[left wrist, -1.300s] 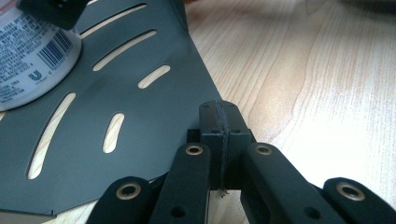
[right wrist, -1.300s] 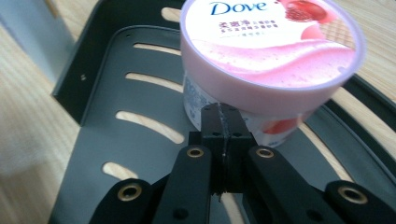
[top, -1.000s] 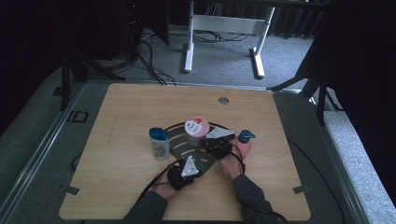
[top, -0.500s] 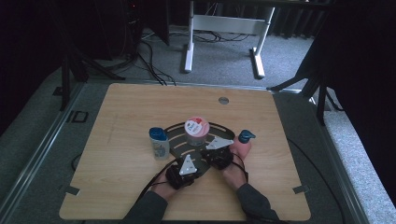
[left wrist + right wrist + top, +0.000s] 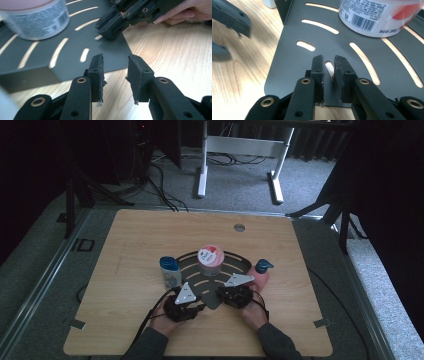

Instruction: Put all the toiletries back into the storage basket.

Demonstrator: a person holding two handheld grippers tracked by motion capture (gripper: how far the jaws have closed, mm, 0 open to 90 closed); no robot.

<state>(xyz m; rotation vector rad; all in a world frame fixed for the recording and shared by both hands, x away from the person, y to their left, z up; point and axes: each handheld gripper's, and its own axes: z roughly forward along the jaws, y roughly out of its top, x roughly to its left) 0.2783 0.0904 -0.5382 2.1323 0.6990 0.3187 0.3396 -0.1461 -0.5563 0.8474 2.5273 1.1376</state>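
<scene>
- Landmark: dark slotted tray [image 5: 235,266], fan-shaped, flat on the desk [image 5: 125,245], narrow end toward me.
- White tub [image 5: 209,260] with a pink lid stands upright on the tray, toward its wide far side. Left gripper view shows it at the tray's upper left [image 5: 35,18]; right gripper view shows its barcode label at upper right [image 5: 377,15].
- Blue-capped bottle [image 5: 170,271] stands on the desk just beside the tray's left edge.
- Pink bottle [image 5: 261,274] with a blue pump top stands just beside the tray's right edge.
- My left gripper [image 5: 192,306] is at the tray's near-left corner. In its own view [image 5: 115,67] the fingers have just been opening. They are released, with a clear gap, nothing between them, and bare desk below. The tray corner lies just ahead of the tips.
- My right gripper [image 5: 224,296] is at the tray's narrow near end. In its own view [image 5: 328,65] the fingers have just been opening. They straddle the tray's near edge, which sits in the narrow gap. The pads look slightly off it, so I read the grip as let go.
- Left gripper view also shows the right gripper [image 5: 112,23] low over the tray's point, my hand [image 5: 190,11] behind it.
- Both my hands are on the desk just on the near side of the tray.
</scene>
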